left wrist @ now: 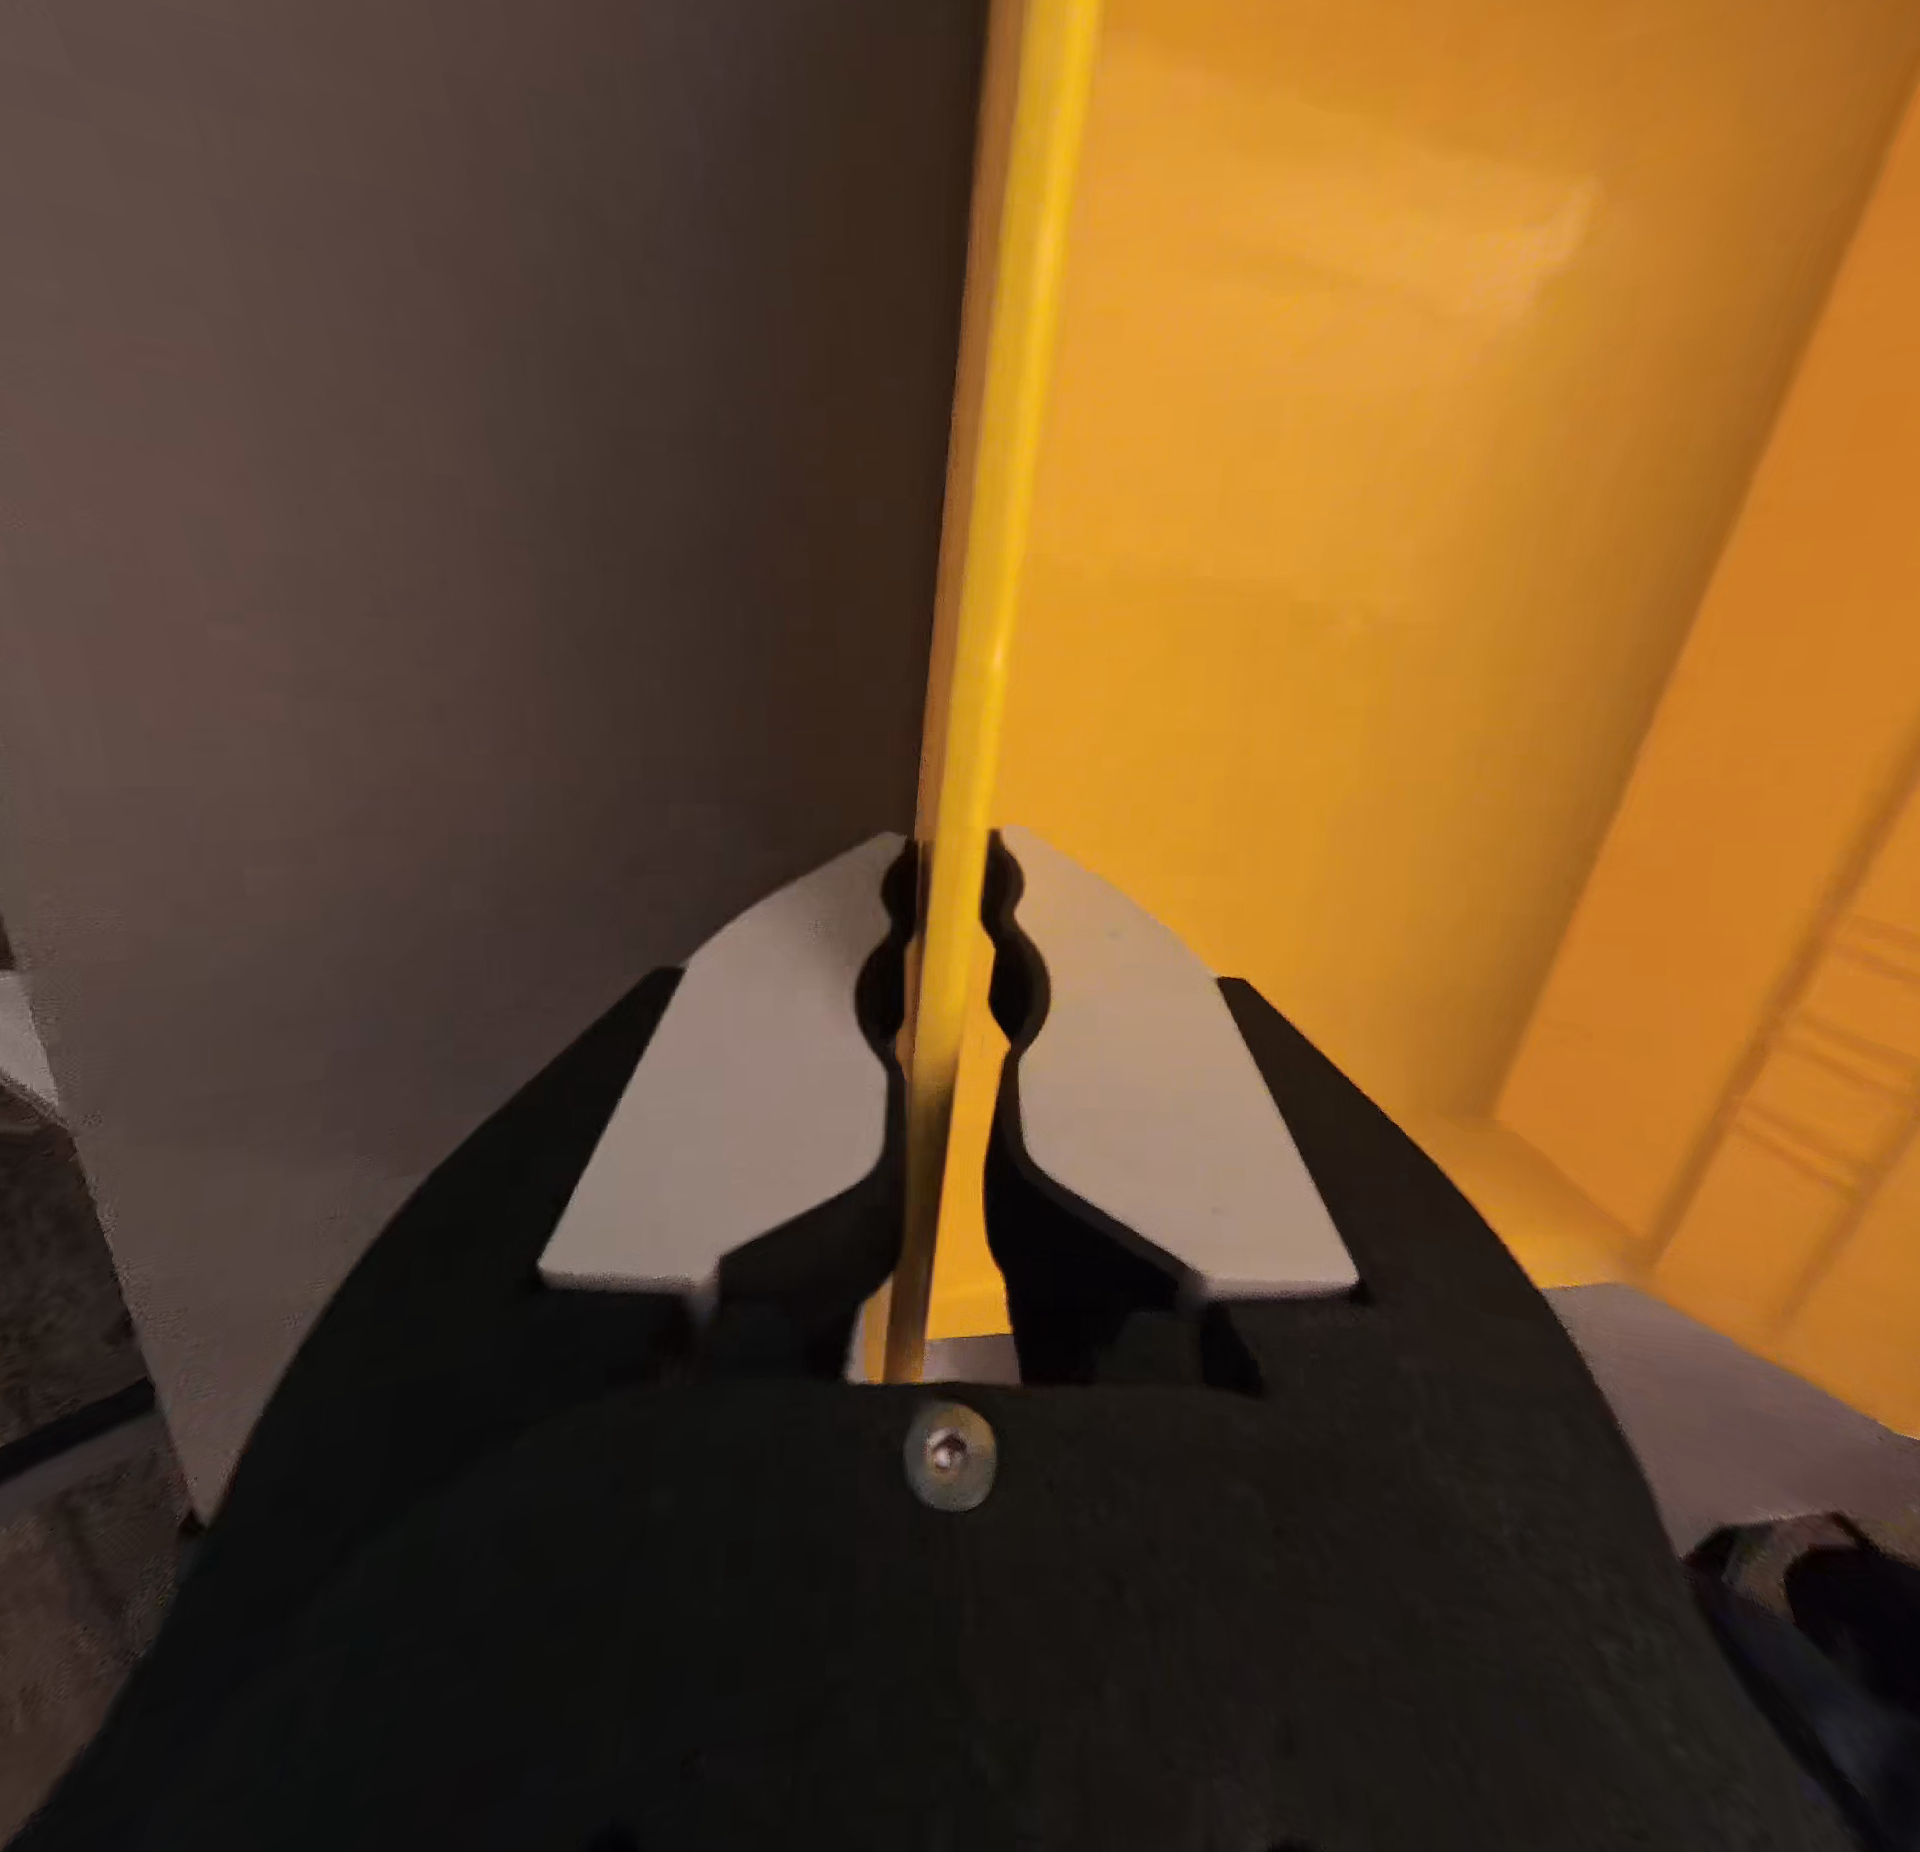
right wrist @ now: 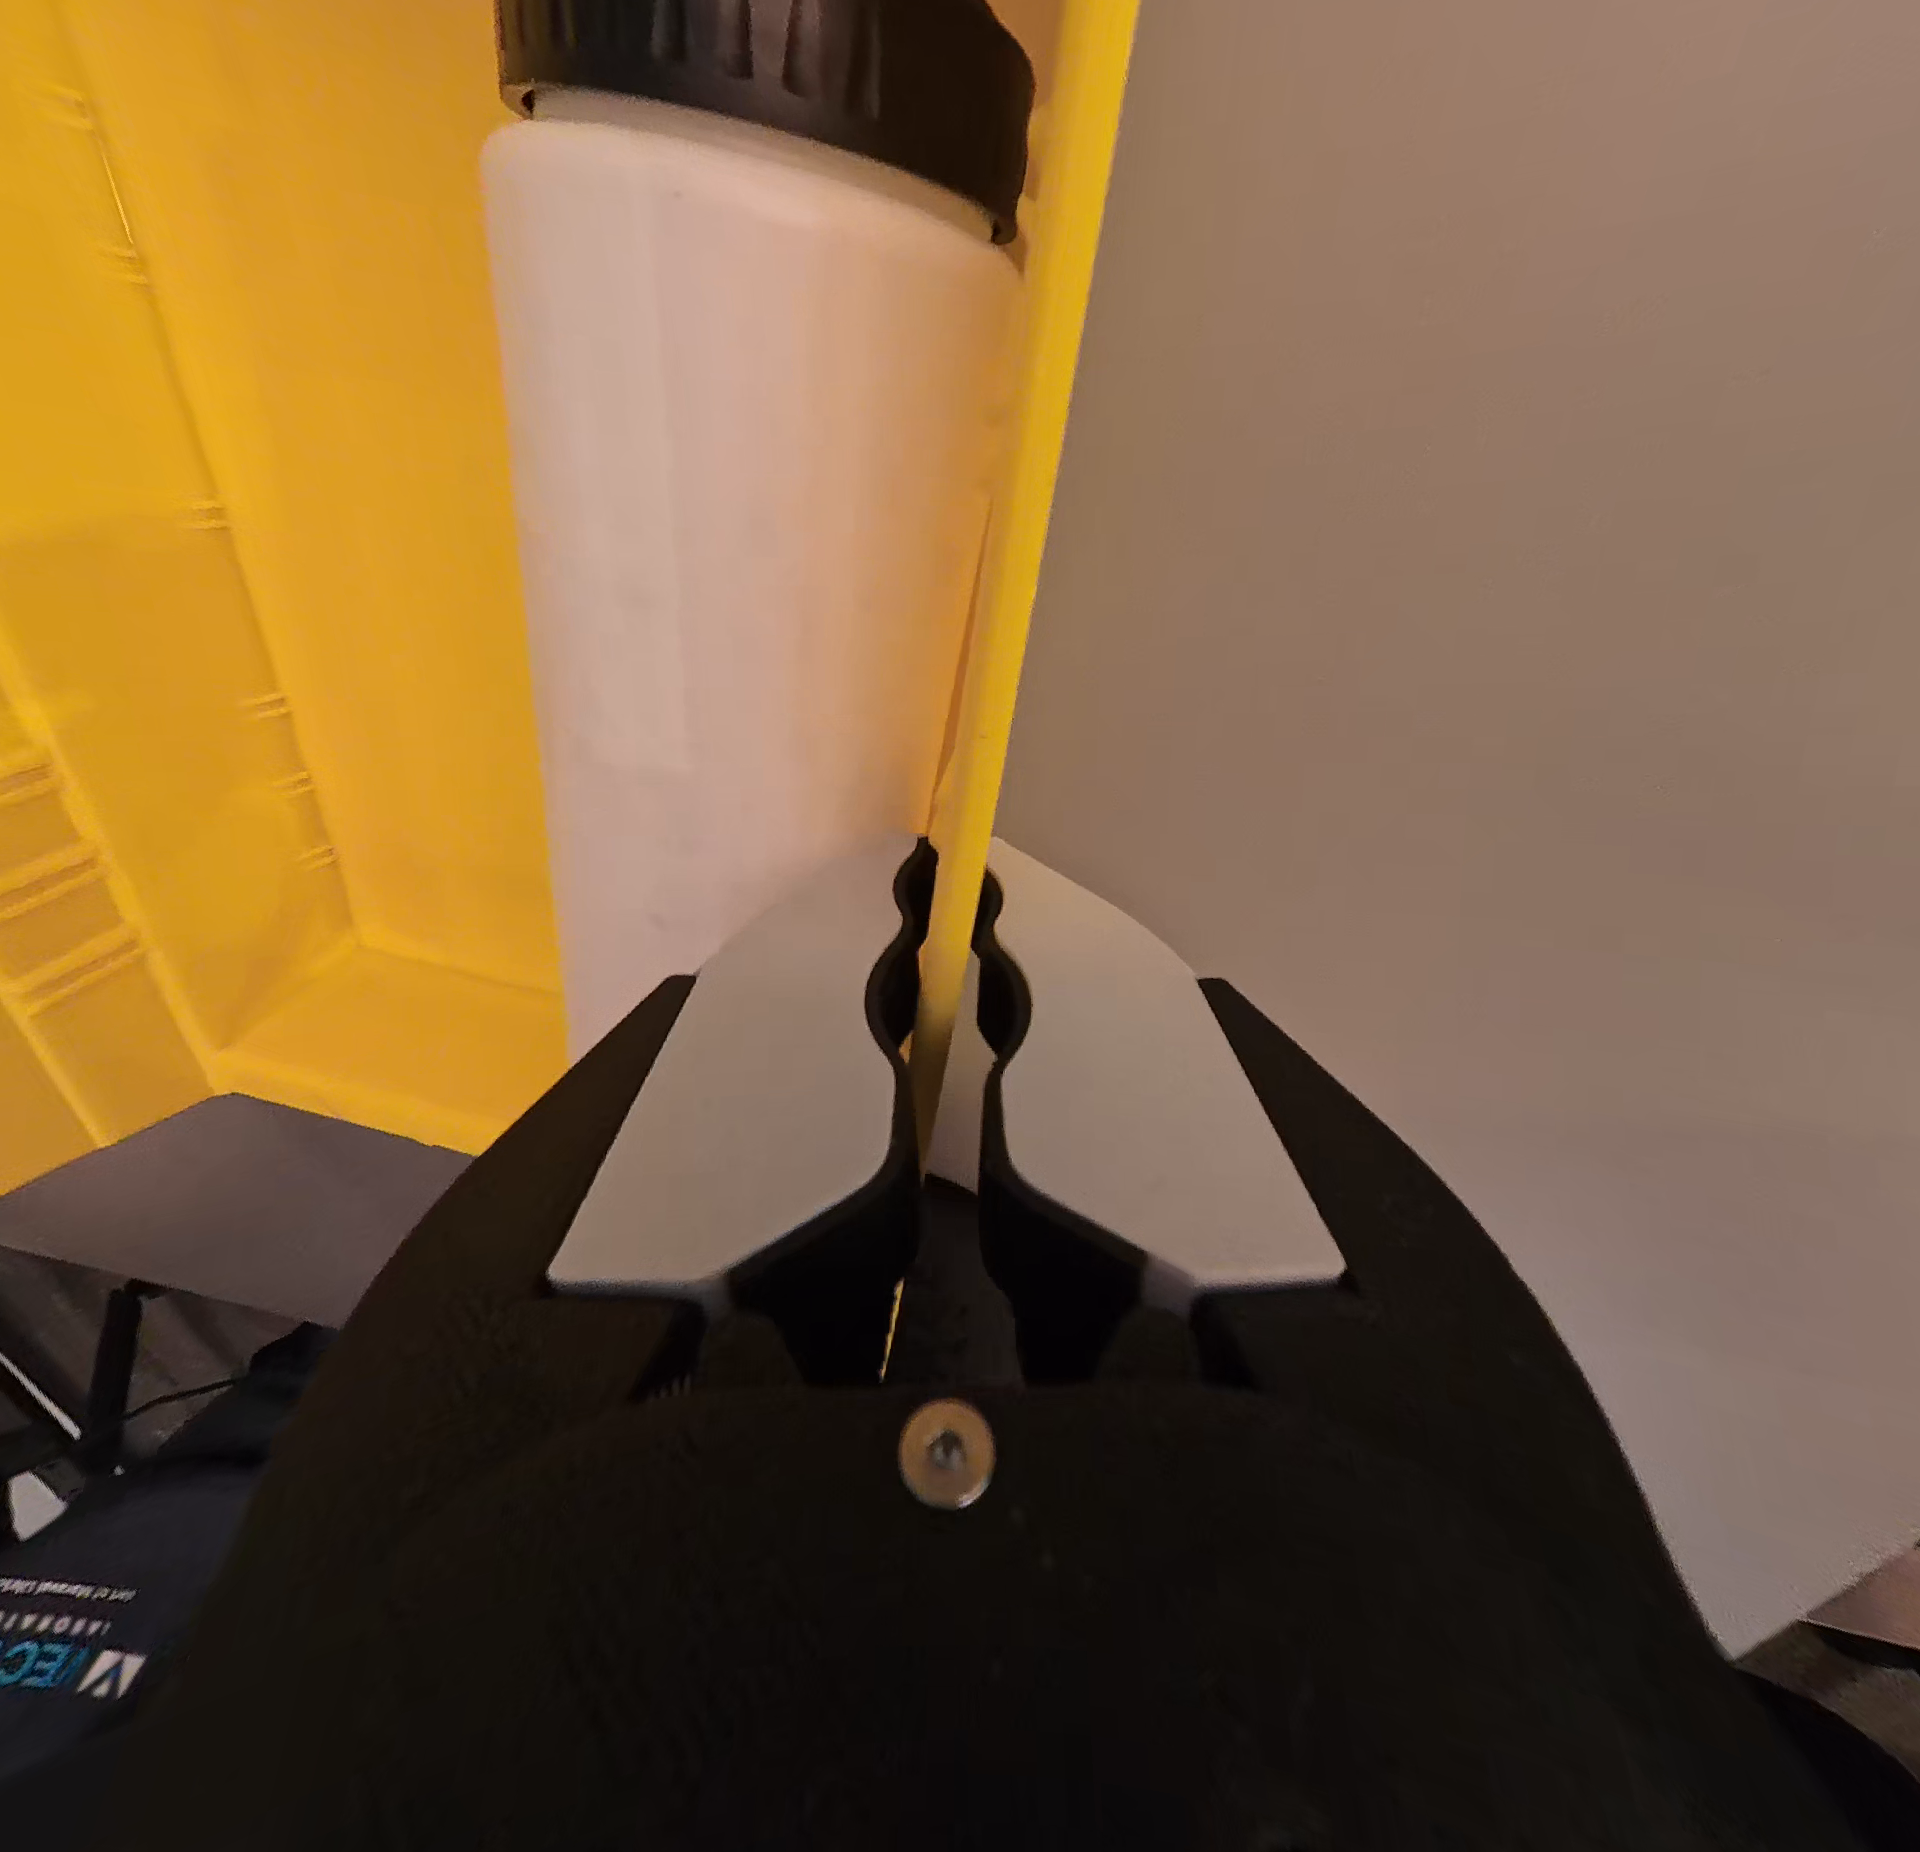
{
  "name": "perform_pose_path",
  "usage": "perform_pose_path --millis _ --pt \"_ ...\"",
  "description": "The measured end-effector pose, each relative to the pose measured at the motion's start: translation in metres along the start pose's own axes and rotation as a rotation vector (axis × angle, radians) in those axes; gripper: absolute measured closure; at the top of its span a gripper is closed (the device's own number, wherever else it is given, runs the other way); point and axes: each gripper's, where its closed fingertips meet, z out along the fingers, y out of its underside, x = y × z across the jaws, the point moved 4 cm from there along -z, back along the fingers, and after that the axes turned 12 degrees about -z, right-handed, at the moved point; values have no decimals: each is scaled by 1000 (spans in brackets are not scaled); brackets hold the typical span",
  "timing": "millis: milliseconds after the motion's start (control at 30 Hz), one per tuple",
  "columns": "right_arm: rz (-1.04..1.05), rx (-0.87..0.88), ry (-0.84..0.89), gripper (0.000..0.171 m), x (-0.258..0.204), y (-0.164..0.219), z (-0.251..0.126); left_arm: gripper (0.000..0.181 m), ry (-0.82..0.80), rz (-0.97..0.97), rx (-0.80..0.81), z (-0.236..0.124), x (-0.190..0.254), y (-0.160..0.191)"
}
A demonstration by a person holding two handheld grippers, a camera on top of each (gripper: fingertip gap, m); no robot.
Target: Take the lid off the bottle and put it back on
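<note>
Left wrist view: left gripper [left wrist: 951, 857] clamped on the thin rim of a yellow bin [left wrist: 1403, 555], jaws closed either side of that wall; no bottle visible here, grey tabletop [left wrist: 468, 452] outside.

Right wrist view: right gripper [right wrist: 951, 862] likewise pinching the bin's opposite rim. Bottle [right wrist: 748, 514] inside the bin, just left of the jaws, long axis running away from the camera, black lid [right wrist: 769, 46] on at the far end. Probably touching the wall, hard to confirm. Right side nearer.
</note>
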Motion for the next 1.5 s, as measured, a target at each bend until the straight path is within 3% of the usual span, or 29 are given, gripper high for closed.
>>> perform_pose_path --millis 333,567,900,1133,1333,1433,1500 --pt "-159 6 33 165 -54 -28 12 173 -54 246 -105 16 73 18" --pt "-198 15 41 165 -72 -34 16 158 -134 398 -124 25 129 38" --pt "-235 -11 63 164 -81 -32 18 146 -172 490 -137 28 159 58" --pt "-319 17 36 152 -86 -35 11 147 -92 500 -146 23 164 58" --pt "-379 345 187 145 -99 -50 -51 147 -18 516 -12 -15 170 55" --pt "-612 717 255 145 -155 -63 -97 147 23 538 90 -41 176 55" --pt "-787 947 273 133 -202 -62 -111 146 56 568 149 -56 182 58"
